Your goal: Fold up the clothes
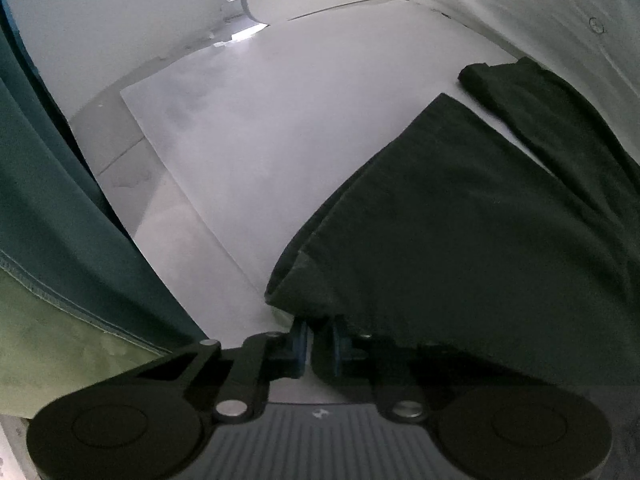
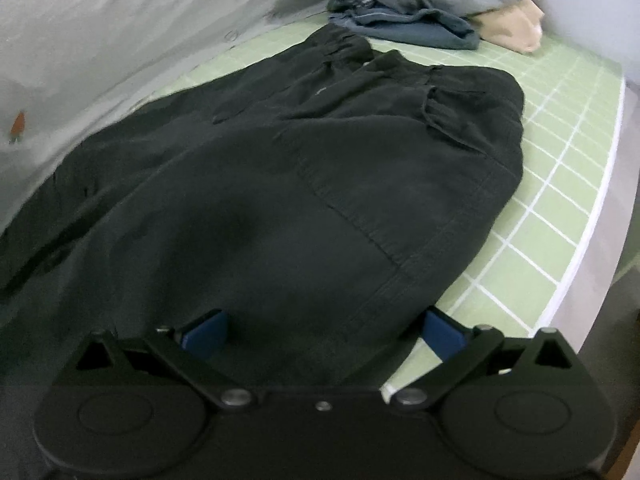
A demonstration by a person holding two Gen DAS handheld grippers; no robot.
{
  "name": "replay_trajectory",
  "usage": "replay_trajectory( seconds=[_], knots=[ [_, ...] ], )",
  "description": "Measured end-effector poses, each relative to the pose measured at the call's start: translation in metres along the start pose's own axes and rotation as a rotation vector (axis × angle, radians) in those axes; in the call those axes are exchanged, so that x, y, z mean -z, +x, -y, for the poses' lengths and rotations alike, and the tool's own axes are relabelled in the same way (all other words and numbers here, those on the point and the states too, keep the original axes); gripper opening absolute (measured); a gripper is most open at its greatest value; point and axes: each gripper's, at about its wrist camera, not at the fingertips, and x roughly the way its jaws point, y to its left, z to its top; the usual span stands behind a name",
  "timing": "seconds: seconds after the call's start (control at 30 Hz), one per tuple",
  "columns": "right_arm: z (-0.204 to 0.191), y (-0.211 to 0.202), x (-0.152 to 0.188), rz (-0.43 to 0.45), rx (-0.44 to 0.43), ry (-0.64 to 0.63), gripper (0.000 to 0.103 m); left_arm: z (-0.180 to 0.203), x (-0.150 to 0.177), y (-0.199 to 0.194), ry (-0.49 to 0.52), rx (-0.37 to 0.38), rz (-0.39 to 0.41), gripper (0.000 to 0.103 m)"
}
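Trousers (image 2: 304,168), dark, soft and limp, sprawl on your green grid mat (image 2: 560,184): your left gripper (image 1: 319,346) pinches a hem, your right gripper (image 2: 320,332) gapes empty, so grab the stitched edge.

Green gridded mat (image 2: 560,184) on bed; white wall (image 1: 100,40); pale floor (image 1: 256,120).

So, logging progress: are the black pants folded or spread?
Spread: the black pants lie flat on the mat, waistband showing, legs apart.
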Motion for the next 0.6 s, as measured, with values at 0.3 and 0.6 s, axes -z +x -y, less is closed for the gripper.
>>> replay_trajectory(
  seconds=[0.3, 0.6],
  knots=[
    [0.007, -0.001, -0.002, 0.019, -0.009, 0.027, 0.103, 0.008, -0.003, -0.019, 0.0, 0.001, 0.05, 0.007],
    [0.056, 0.011, -0.034, 0.095, 0.015, 0.288, 0.084, 0.02, -0.016, -0.037, 0.01, -0.003, 0.111, 0.007]
  ],
)
